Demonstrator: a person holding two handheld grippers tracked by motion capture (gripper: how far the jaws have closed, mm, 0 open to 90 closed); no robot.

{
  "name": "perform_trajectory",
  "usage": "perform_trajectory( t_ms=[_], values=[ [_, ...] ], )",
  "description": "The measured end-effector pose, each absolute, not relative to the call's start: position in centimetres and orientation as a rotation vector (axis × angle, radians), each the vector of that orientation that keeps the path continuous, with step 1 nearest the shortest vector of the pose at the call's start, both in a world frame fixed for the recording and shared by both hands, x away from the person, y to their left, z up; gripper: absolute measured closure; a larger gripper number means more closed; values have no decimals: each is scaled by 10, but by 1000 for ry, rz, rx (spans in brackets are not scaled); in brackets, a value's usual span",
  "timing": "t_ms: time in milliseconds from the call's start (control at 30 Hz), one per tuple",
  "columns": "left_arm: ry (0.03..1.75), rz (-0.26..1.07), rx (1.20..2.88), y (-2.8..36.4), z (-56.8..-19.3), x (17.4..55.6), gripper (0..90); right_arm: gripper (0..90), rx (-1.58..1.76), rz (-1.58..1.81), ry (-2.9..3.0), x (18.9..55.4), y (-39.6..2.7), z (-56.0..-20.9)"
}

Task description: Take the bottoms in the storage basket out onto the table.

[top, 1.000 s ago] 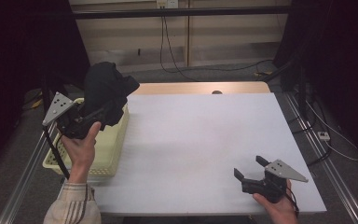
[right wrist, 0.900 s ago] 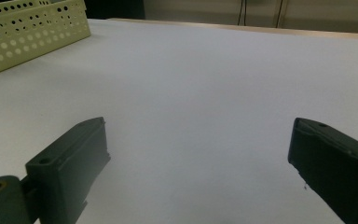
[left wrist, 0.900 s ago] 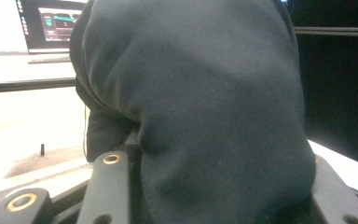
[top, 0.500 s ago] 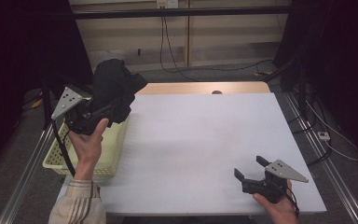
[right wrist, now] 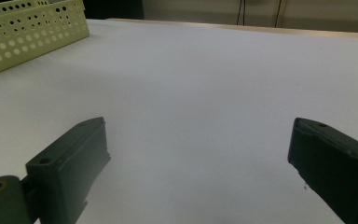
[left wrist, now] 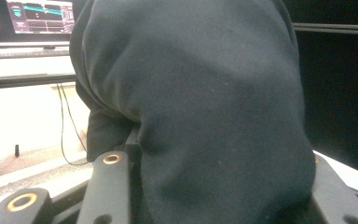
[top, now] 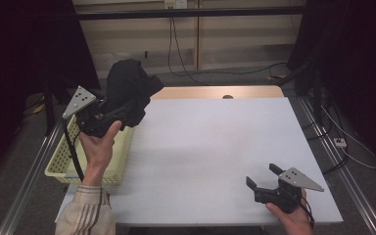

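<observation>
A bunched black garment hangs in the air over the table's left edge, with my left gripper shut on it. In the left gripper view the dark cloth bulges up between the jaws and hides their tips. A pale yellow perforated basket sits below that hand at the left. At the near right of the white table, my right gripper rests open with nothing between its fingers, which stand wide apart over bare tabletop.
The basket's wall stands at the far left in the right gripper view. Cables trail on the floor behind and to the right of the table. Metal rails run along both table sides. A monitor stands beyond the cloth.
My left gripper has carried the black garment up and to the right, from above the basket toward the table's left edge. The right gripper has stayed put.
</observation>
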State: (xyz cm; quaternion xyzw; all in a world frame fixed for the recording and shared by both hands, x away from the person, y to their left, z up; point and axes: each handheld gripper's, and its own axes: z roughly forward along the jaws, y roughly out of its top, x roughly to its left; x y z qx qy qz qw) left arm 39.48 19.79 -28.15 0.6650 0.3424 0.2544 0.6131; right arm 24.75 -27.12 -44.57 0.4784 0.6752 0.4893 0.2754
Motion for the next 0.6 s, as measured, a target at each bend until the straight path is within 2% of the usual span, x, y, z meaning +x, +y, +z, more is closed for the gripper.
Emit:
perform_trajectory(
  t_ms=[600],
  values=[
    [738,533,1565,171,-281,399,526,50,1286,1312,1819,248,-271,-446]
  ],
)
